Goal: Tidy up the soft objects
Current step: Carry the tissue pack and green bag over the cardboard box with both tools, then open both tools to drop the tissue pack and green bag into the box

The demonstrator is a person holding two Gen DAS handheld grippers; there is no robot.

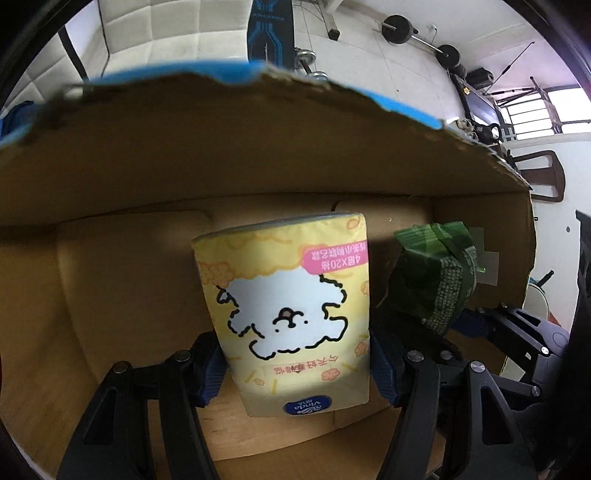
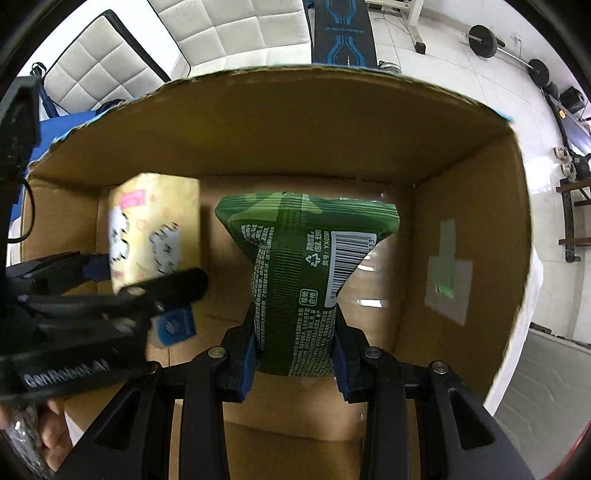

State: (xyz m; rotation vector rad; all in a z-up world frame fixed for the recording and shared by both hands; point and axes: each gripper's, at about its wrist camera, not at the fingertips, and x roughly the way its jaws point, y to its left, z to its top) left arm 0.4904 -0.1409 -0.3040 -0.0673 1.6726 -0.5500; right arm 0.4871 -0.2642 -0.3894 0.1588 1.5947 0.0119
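My left gripper (image 1: 297, 369) is shut on a yellow tissue pack (image 1: 288, 314) with a white cartoon dog, holding it inside an open cardboard box (image 1: 258, 155). My right gripper (image 2: 295, 354) is shut on a green soft pack (image 2: 295, 273) with a barcode, held inside the same box (image 2: 332, 133). The green pack also shows in the left wrist view (image 1: 436, 273), to the right of the tissue pack. The tissue pack (image 2: 155, 236) and the left gripper (image 2: 136, 280) show at the left in the right wrist view.
The box has torn, blue-edged upper rims and a taped patch (image 2: 448, 269) on its right wall. Beyond it stand a white padded panel (image 2: 229, 33), a workout bench (image 2: 343, 33) and barbell weights (image 2: 484, 40) on a white tiled floor.
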